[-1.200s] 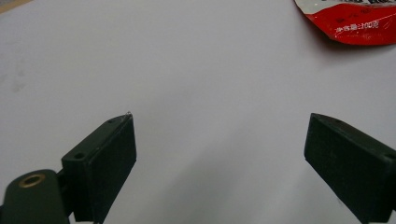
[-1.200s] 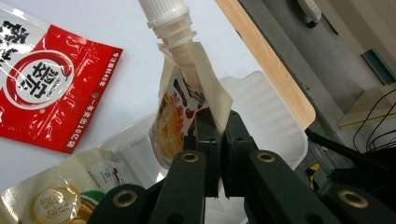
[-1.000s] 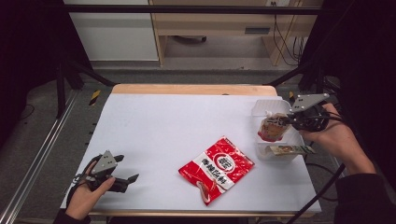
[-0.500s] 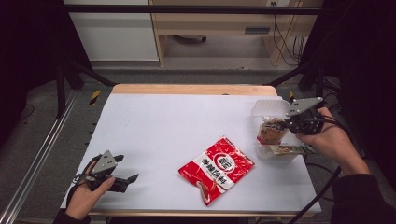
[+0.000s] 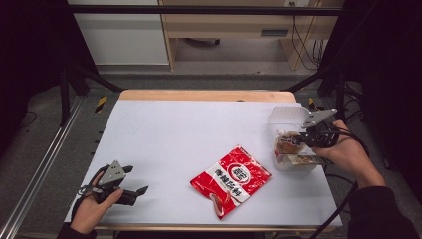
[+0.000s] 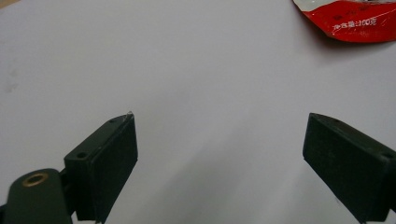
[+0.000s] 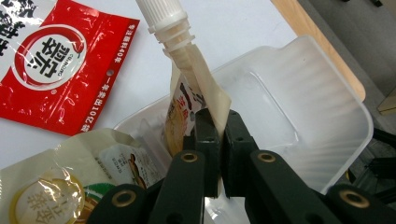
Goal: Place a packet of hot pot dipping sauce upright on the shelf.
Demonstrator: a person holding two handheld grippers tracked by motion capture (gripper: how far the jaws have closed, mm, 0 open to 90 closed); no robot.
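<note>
My right gripper is shut on a beige spout pouch with a white screw cap. It holds the pouch over a clear plastic tub at the table's right edge. Another pale snack packet lies in the tub's near end. A red and white snack bag lies flat on the white table near the middle front. My left gripper rests at the front left corner, open, with bare table between its jaws.
The white table top has a wooden strip along its far edge. Dark frame posts stand at both sides, and a metal rail runs along the left. Cables trail from the right gripper off the table's right side.
My right gripper has sunk with the pouch, which now sits lower in the tub. The left gripper and the red bag have stayed put.
</note>
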